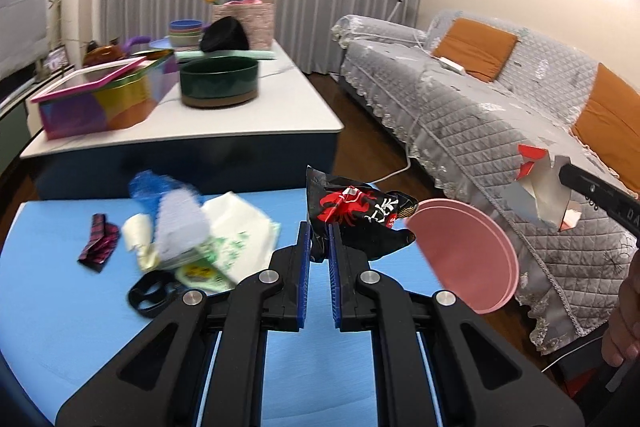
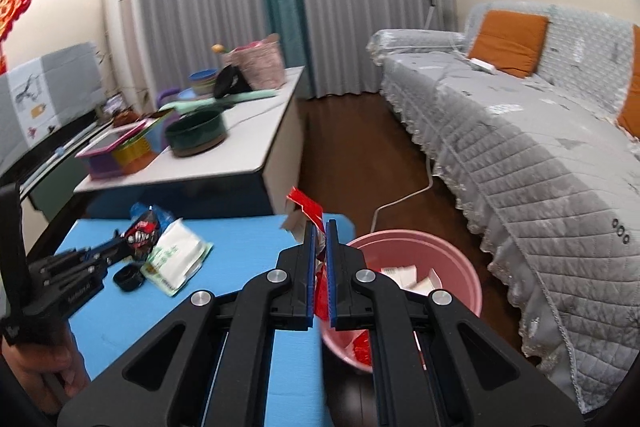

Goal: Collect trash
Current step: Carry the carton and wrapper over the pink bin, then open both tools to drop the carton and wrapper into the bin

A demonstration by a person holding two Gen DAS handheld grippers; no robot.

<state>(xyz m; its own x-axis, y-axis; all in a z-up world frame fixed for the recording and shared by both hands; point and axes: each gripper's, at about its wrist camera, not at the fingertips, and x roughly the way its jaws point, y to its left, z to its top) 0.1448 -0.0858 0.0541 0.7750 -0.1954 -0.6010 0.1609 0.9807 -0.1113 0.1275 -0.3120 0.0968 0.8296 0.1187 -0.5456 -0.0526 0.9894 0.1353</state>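
Left tongs (image 1: 319, 243) pinch black wrapper (image 1: 356, 223); right tongs (image 2: 320, 247) pinch red wrapper (image 2: 308, 211), seemingly above pink bin (image 2: 460, 267).

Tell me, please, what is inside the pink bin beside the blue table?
In the right wrist view, the pink bin holds white paper or card scraps and a red wrapper piece lower down. The right claw, shut on a red wrapper, covers the bin's near left part.
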